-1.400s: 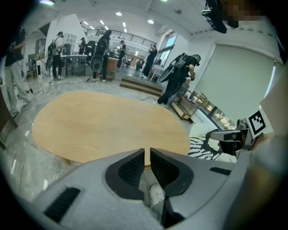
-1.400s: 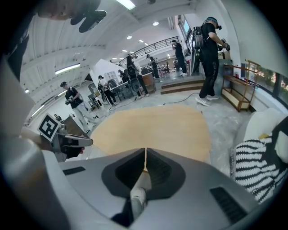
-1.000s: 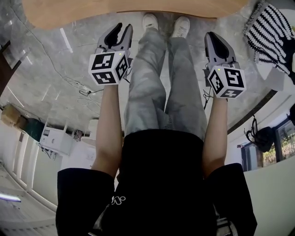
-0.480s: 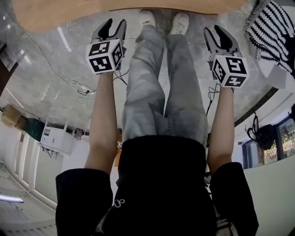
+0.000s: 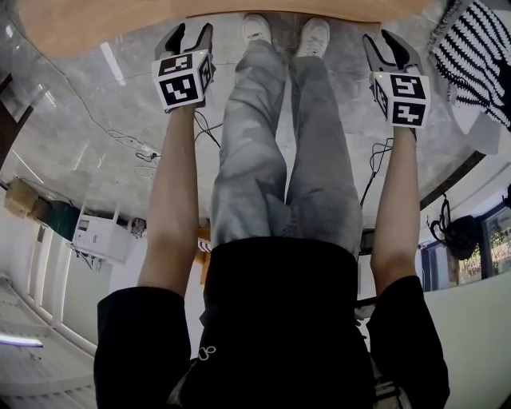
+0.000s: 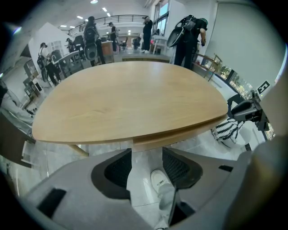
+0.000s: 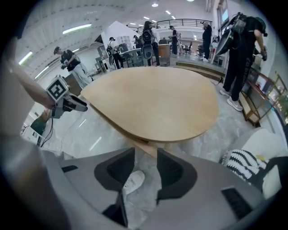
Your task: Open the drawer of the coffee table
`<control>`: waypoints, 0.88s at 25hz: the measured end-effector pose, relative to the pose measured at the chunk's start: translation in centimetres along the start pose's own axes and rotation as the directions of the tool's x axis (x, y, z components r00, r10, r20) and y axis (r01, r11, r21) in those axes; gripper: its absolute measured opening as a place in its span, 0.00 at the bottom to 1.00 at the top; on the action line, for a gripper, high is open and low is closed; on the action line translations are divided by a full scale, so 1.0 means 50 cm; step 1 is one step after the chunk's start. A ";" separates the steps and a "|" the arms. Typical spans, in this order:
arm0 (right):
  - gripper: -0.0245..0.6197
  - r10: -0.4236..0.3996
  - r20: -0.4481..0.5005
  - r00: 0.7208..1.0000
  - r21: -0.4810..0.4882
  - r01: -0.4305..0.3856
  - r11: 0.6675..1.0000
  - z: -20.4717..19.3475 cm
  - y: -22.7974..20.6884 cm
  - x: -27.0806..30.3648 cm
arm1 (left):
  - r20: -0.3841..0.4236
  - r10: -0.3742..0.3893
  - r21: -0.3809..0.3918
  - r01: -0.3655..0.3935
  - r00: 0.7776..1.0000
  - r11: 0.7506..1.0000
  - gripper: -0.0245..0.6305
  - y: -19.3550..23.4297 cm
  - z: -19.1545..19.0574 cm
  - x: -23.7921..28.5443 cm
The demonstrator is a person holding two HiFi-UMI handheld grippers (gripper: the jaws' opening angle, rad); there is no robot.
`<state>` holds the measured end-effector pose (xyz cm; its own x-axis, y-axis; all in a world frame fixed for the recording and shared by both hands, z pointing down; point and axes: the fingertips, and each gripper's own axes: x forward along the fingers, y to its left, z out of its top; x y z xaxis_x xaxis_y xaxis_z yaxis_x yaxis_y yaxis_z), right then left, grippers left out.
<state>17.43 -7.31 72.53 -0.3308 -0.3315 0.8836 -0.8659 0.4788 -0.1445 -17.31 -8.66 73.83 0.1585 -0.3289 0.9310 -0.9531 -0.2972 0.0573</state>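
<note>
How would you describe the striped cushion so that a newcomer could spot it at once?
Find the big wooden table at the top of the head view. Just past its right end, beyond the right claw, lies the cushion. It alone has black and white stripes; nothing else nearby is striped.

One table [image 5: 120,24], two grippers [image 5: 192,30] [image 5: 379,38], two shoes [image 5: 257,28] [image 5: 314,33] — perhaps one striped cushion [image 5: 471,48].

Rounded light-wood coffee table [image 6: 126,99], drawer [image 6: 180,136] shut
</note>
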 end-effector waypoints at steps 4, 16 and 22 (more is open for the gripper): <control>0.25 -0.016 -0.036 0.999 -0.035 0.015 0.999 -0.005 -0.015 0.020 | -0.037 0.008 0.004 -0.008 0.999 1.000 0.33 0.013 -0.001 0.023; 0.25 0.024 -0.089 0.996 -0.121 -0.034 0.992 0.000 -0.020 0.054 | -0.074 -0.065 0.039 0.068 0.995 0.997 0.33 0.027 0.009 0.059; 0.25 0.073 -0.115 0.991 -0.181 -0.093 0.979 0.001 -0.020 0.060 | -0.103 -0.102 0.026 0.106 0.989 0.994 0.33 0.012 0.006 0.084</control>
<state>17.28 -8.86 75.31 -0.3479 -0.2003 0.9159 -0.7493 0.6465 -0.1432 -17.14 -10.49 77.66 0.2279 -0.2030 0.9523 -0.9239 -0.3537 0.1457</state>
